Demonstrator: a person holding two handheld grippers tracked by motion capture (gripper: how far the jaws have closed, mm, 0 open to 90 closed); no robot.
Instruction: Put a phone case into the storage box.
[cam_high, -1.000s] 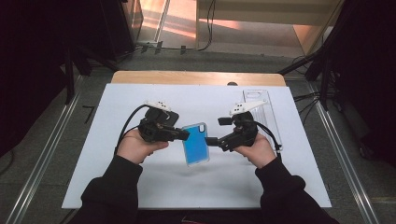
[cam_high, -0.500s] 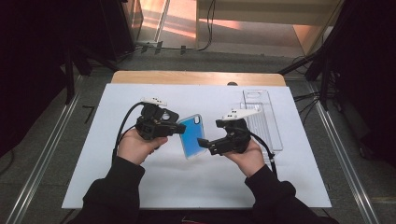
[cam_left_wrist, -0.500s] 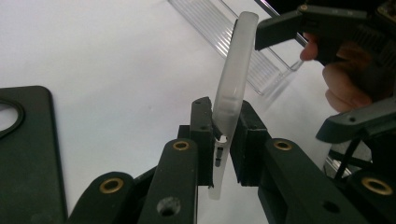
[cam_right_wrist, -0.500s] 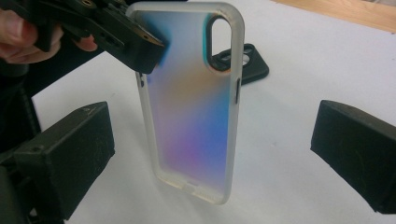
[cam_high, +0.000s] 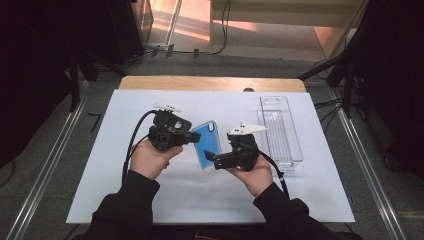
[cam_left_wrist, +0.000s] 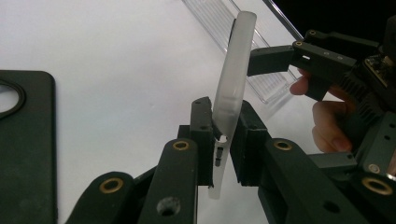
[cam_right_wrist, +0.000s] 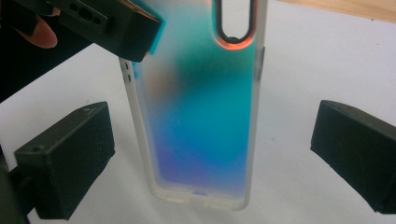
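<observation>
A translucent phone case (cam_high: 207, 145) with a blue-teal back is held above the white table, tilted up on its edge. My left gripper (cam_high: 194, 136) is shut on its left long edge; in the left gripper view the jaws (cam_left_wrist: 219, 140) pinch the case's rim (cam_left_wrist: 232, 74). My right gripper (cam_high: 213, 159) is open at the case's lower right. In the right gripper view its two pads stand wide apart on either side of the case (cam_right_wrist: 201, 116) without touching it, near the bottom end. The left gripper's jaw shows at that view's top left.
A clear plastic tray (cam_high: 280, 131) lies at the right of the white tabletop (cam_high: 150, 200), also seen as the tray (cam_left_wrist: 266, 86) behind the case. A flat black object with a round hole (cam_left_wrist: 23, 140) lies on the table left of the left gripper.
The right gripper has moved left to the case, and its open jaws now flank the case's lower end. The left gripper has tipped the case more upright.
</observation>
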